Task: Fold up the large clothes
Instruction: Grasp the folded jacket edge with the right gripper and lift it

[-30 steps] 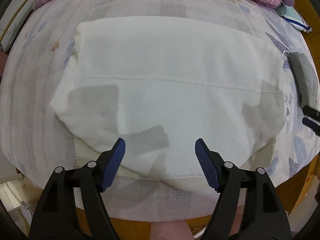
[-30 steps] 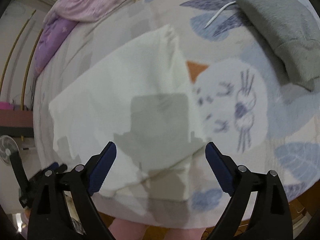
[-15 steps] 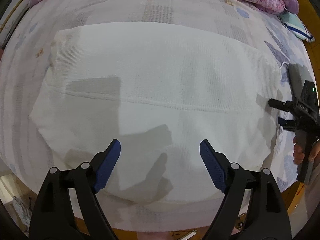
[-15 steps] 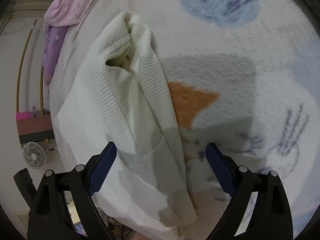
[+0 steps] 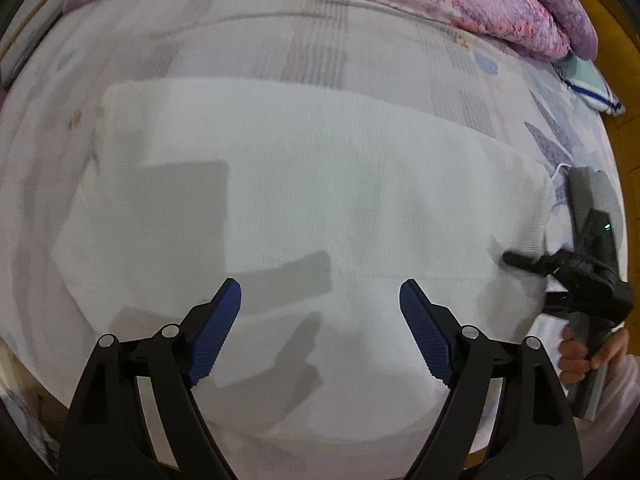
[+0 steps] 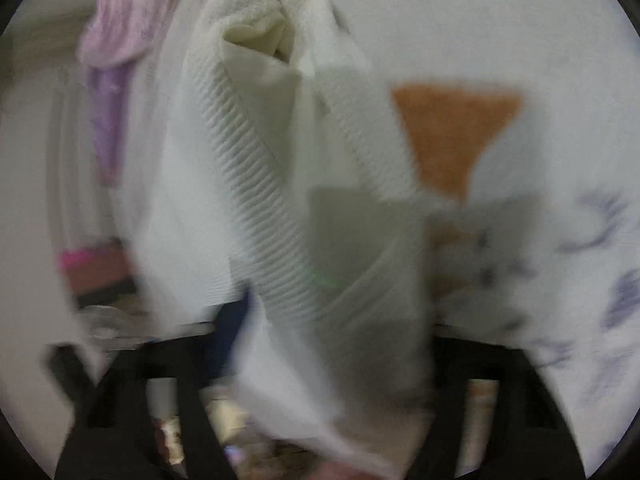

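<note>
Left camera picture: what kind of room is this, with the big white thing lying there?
Most likely a bedroom. The white garment lies spread on a bed with a patterned sheet, and a bunched pink and purple floral quilt sits at its far end. A small pillow lies at the far right corner.

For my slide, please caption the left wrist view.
Open left gripper hovers above white knitted garment on patterned bed sheet.
</note>
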A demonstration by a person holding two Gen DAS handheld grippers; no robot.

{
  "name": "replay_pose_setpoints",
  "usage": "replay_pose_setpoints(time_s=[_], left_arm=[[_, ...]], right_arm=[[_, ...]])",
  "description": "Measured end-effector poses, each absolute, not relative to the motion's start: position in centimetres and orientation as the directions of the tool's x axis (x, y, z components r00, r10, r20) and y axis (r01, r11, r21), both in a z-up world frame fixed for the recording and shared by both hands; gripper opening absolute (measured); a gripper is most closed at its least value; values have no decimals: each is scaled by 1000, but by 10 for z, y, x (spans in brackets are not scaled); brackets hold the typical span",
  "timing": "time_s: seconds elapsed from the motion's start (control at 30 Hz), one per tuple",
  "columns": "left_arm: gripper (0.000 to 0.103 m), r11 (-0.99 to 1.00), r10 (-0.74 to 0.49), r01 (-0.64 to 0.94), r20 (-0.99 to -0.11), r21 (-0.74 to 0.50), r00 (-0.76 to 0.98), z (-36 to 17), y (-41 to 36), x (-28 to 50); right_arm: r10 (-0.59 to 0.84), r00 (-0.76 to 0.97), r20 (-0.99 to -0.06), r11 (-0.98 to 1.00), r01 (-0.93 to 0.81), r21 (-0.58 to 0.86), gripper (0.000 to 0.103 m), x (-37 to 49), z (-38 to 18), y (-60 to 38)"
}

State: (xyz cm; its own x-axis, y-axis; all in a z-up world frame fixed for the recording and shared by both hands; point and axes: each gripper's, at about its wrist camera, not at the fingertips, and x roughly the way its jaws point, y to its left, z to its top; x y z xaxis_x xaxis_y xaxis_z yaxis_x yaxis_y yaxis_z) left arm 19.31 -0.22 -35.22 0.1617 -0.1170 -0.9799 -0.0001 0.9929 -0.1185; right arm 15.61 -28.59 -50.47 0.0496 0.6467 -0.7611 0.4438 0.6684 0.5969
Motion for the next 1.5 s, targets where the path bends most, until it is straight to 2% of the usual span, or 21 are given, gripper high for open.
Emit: replay_pose_setpoints(time_s=[0.13,0.2,0.23,0.3,0.37,0.47,0.63,0.7,0.73,0.87,0.97,1.03,1.1,1.13,1.23,1.3,1.37,1.47,1.5], left_arm=[[77,988,-157,42,-974,-152,162,-351,-8,229],[57,989,-144,68,-976,-134,163,-353,-14,252],[51,990,-132,79,-979,-121,155,-354,-18,266],[20,983,-166,95,-979,-155,120,-358,-23,294],[9,973,-214,107,-974,-205,79,-361,-27,319],[2,975,-177,140,-984,-171,29,-368,-37,353],[0,984,-57,160,-991,-76,-121,-421,-49,395],[0,986,-60,142,-975,-92,-216,-459,-48,396],[1,985,-63,147,-977,-95,-205,-462,-49,398],[0,982,-49,155,-941,-106,-335,-453,-49,402],[0,979,-152,68,-905,-194,-397,-447,-47,385],[1,980,-69,148,-923,-134,-378,-475,-56,370],[3,991,-83,62,-922,-115,-378,-484,-53,377],[3,994,-71,53,-914,-100,-399,-482,-54,381],[1,981,40,193,-924,-37,-381,-458,-69,364],[0,980,20,191,-920,-60,-391,-450,-72,348],[1,975,33,217,-931,-50,-364,-467,-71,335],[0,994,-12,95,-916,-55,-401,-474,-63,349],[0,990,13,136,-921,-44,-390,-465,-67,343]], right_arm=[[636,47,-771,667,468,579,40,161,-504,-283],[591,24,-807,718,441,539,38,162,-501,-278],[563,5,-827,747,426,511,37,164,-498,-274],[515,-24,-857,779,429,456,37,168,-495,-269],[483,-41,-874,797,435,420,37,170,-494,-266],[464,-60,-884,803,451,390,37,172,-493,-268],[485,-59,-872,789,459,408,38,179,-495,-275],[506,-54,-861,777,463,427,39,174,-494,-284],[517,-51,-854,769,465,438,39,166,-497,-291],[559,-41,-828,738,480,474,38,159,-502,-308],[558,-55,-828,740,485,467,39,160,-505,-319],[557,-54,-829,744,475,470,40,162,-505,-322],[571,-39,-820,734,472,489,40,161,-505,-327],[580,-31,-814,723,481,497,40,159,-505,-332],[580,-33,-814,712,505,487,40,158,-505,-342],[554,-58,-830,741,489,461,40,163,-504,-342],[554,-51,-831,751,463,471,42,164,-505,-347],[578,-14,-816,723,471,505,41,157,-504,-360],[582,-7,-813,714,483,507,40,154,-504,-363]])
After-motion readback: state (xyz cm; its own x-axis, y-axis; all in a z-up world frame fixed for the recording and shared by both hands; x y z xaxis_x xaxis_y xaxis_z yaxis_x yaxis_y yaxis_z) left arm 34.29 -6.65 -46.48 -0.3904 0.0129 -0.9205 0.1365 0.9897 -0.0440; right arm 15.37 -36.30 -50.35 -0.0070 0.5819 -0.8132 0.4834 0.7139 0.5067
